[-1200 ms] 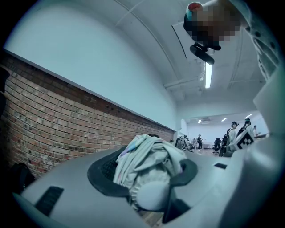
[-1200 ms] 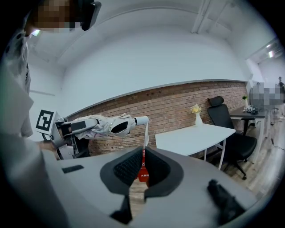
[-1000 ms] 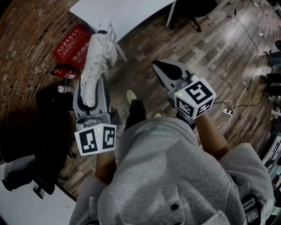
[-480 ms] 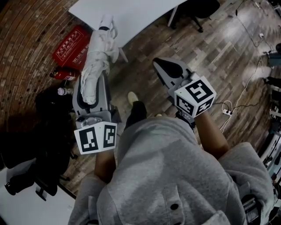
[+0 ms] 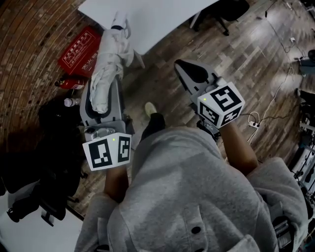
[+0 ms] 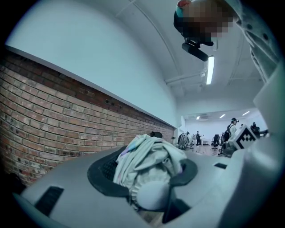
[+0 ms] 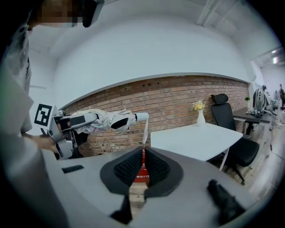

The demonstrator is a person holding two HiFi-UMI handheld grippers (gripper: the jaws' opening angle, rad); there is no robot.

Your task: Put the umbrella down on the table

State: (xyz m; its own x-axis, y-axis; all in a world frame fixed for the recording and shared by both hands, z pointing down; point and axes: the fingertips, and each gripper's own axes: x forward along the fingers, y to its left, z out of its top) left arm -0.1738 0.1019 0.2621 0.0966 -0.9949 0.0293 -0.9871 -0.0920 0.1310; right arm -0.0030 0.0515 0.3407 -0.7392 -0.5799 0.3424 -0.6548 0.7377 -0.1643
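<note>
Left tongs [image 5: 102,96], left of centre, pinching folded white umbrella [image 5: 109,61] by its near end, held roughly level; right tongs [image 5: 191,75], right of centre, pressed together, empty; both carried forward over last second, person walking; umbrella's far tip now overlaps edge of white counter [image 5: 157,15] at top of frame, further than before; likely approach nearly done; umbrella still in air; lowering and release remain.

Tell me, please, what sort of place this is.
Probably an office or lab: a white table and an office chair stand by a long brick wall, with strip lights overhead.
</note>
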